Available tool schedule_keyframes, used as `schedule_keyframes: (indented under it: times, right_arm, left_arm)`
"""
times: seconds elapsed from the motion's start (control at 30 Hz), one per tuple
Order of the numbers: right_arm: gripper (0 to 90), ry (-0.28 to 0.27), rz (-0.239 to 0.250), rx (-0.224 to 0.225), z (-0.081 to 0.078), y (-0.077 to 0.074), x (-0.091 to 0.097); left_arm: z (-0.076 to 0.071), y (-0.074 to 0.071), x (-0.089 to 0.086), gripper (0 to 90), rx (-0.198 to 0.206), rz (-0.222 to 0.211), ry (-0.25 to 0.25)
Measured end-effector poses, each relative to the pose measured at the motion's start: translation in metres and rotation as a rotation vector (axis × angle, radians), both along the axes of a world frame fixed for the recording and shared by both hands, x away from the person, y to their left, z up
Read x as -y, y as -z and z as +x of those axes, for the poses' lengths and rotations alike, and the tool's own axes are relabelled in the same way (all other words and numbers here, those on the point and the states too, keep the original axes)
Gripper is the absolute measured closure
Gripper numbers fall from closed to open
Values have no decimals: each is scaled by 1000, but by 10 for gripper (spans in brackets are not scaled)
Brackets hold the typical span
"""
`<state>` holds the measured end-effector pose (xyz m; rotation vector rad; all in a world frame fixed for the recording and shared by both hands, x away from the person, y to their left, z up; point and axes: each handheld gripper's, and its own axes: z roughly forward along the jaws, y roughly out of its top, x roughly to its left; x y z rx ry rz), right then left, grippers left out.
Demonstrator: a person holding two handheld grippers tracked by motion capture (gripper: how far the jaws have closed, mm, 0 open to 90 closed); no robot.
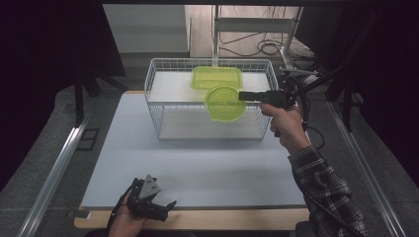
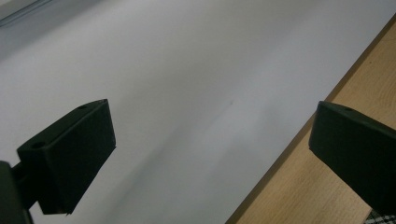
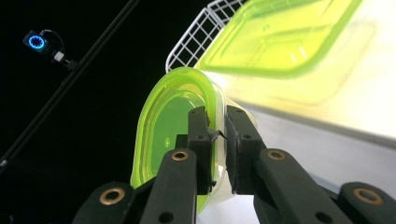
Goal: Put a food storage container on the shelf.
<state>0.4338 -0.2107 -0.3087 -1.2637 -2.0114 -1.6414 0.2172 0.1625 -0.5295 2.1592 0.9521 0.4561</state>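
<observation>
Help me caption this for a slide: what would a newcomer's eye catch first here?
The bright green round container stands out, pinched at its rim by the right gripper and held above the white wire basket. A second green container, rectangular, sits at the basket's far side. The left gripper rests open at the table's near edge.

The table (image 1: 197, 163) is lit evenly from above in the high view, while its surroundings are left in darkness. Soft shadows are cast on the white surface in the left gripper view. The lid (image 3: 177, 130) is rendered glowing and the box (image 3: 289, 42) blurred and overexposed in the right gripper view.
</observation>
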Motion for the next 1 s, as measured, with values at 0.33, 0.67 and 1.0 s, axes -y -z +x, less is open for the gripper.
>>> schedule_keyframes:
  times: [0.33, 0.67, 1.0]
  right_arm:
    - [815, 47, 15, 27, 16, -18, -10]
    - [814, 119, 18, 52, 34, -32, -21]
    - [814, 200, 24, 52, 52, -37, -29]
  left_arm:
    - [0, 0, -1, 3, -2, 1, 1]
    - [0, 0, -1, 3, -2, -1, 3]
    - [0, 0, 0, 3, -6, 0, 7]
